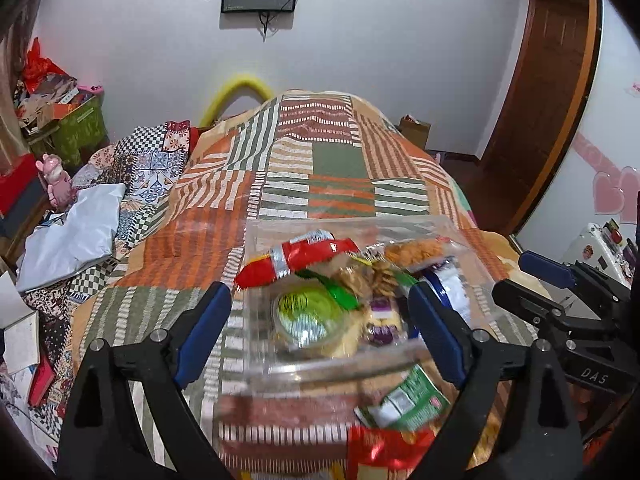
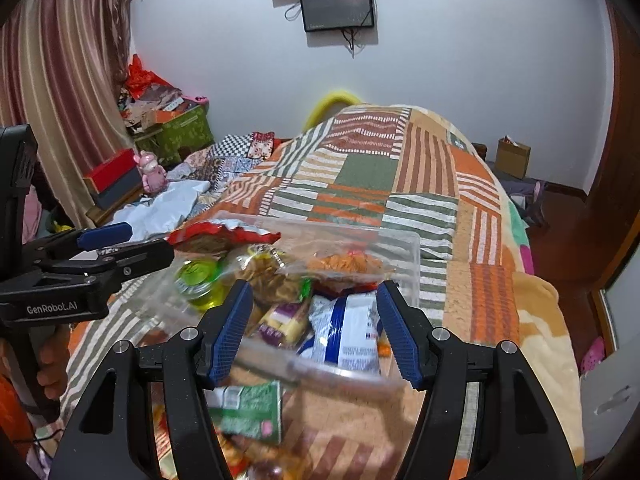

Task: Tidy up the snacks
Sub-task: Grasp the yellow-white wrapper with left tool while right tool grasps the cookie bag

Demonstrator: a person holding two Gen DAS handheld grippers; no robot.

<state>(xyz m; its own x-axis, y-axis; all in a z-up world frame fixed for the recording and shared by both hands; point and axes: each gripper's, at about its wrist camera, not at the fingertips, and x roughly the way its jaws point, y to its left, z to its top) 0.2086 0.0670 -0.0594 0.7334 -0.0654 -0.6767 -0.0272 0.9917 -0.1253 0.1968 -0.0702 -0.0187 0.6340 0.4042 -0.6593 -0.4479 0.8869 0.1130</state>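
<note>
Both grippers, left and right, gape empty over the bin ahead; green packet just below is light, crinkly, slippery: pinch your edge seam.

Black tongs, blue ribbed pads, silver screws.

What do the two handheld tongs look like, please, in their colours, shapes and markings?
Both tongs, left and right, have matte black angular arms with silver pivot bolts and ribbed blue fingers. Seen from the side, the left body reads "GenRobot.AI" and the right body "DAS". No cables or sleeves show.
</note>
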